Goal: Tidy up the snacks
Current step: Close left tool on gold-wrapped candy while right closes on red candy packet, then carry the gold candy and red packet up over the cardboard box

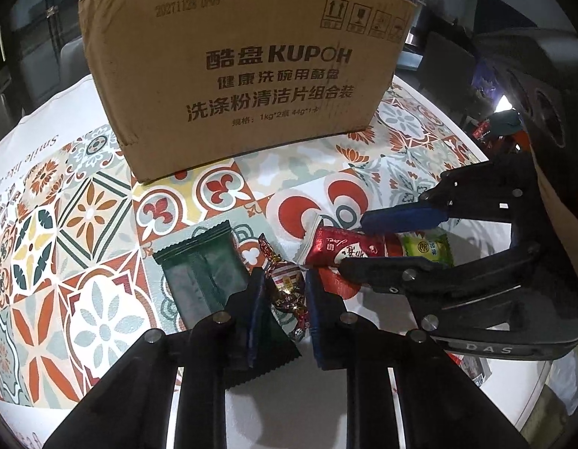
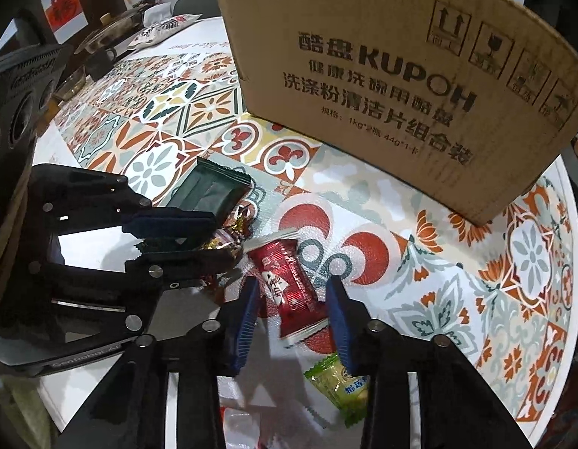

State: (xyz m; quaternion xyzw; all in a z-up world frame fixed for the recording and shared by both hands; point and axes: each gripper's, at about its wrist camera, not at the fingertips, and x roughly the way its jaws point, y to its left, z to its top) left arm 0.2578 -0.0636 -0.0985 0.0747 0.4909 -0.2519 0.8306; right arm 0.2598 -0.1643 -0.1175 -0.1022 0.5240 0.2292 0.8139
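Crowding is the main risk: the left tool (image 1: 283,292), nearly closed around the twist-wrapped candy (image 1: 287,286) at lower centre, may drag the dark green packet (image 1: 199,262) beside it. The right tool (image 2: 294,305), half open, straddles the red packet (image 2: 285,284), ungripped. Contents of the cardboard box (image 1: 244,75), at upper centre, cannot be seen.

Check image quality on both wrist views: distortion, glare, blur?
Left wrist: fisheye bows the brown cardboard box; print sharp, black corner vignette. Right wrist: same bowing, box print softer; glare on the red foil snack packet; gripper shadows on the patterned tablecloth.
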